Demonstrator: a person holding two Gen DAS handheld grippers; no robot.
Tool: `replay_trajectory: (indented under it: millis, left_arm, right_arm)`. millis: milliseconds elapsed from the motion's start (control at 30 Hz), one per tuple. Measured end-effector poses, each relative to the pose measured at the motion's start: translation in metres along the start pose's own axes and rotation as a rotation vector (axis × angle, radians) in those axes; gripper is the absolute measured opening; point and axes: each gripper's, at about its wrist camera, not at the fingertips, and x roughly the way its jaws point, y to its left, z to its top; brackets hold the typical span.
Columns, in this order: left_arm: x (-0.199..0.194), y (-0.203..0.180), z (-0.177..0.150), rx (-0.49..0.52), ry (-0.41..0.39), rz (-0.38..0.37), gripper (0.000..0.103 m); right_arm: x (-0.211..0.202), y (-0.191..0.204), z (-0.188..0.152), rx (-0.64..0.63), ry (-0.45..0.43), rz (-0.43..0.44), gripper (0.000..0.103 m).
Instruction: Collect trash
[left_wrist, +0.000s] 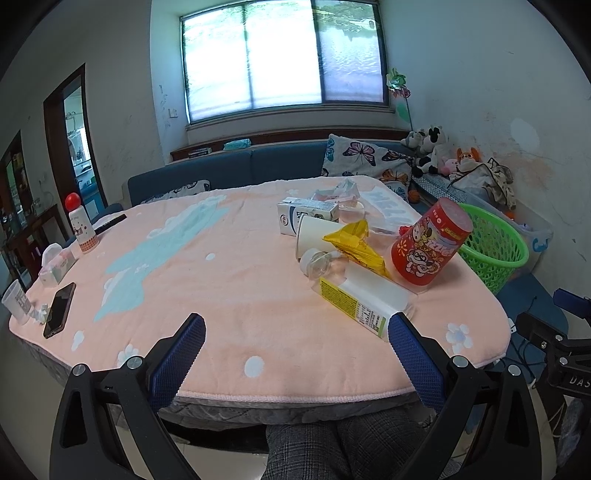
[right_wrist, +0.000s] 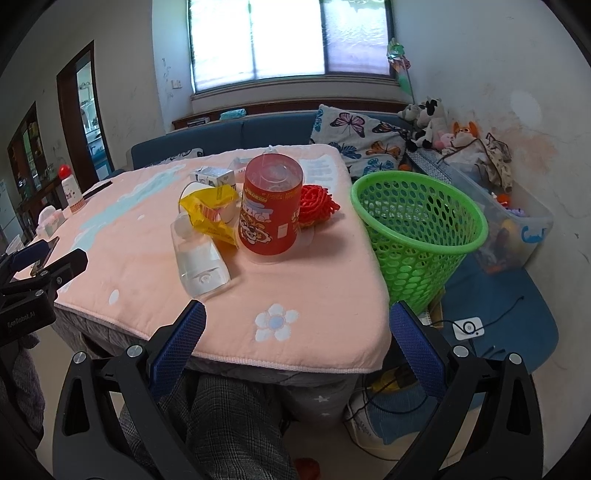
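Two grippers are held at the near edge of a table covered with a pink fleece cloth (left_wrist: 229, 295). The left gripper (left_wrist: 295, 334) has its blue-padded fingers spread wide and holds nothing. The right gripper (right_wrist: 297, 321) is also spread wide and empty, with its tips over the near corner of the cloth.

The trash lies in one group on the right part of the table. A red plastic snack tub with cartoon print (right_wrist: 271, 210) stands upside down and a little tilted. Just beside it, on the left, is a crumpled yellow foil wrapper (right_wrist: 210, 210), which rests partly on a clear plastic bottle with a white cap (right_wrist: 199, 258) lying on its side. Behind them are a white paper cup (left_wrist: 314, 232) on its side and a white milk carton (left_wrist: 303, 218), also lying. A red net-like thing (right_wrist: 317, 205) touches the tub on its right side.

A green plastic basket with holes (right_wrist: 417, 236) stands just beside the right edge of the table. A black phone (left_wrist: 59, 310) lies on the far left part of the cloth.
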Motion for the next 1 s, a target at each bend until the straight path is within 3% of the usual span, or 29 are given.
replay_trajectory:
  millis: [467,1000]
  left_arm:
    - [0.01,0.003,0.004,0.0,0.013,0.0,0.096]
    - [0.037,0.023,0.018,-0.027,0.041,0.011,0.096]
  right_arm:
    - [0.01,0.003,0.009,-0.022,0.009,0.02,0.099]
    - [0.049,-0.001,0.049,-0.036,0.002,0.087,0.099]
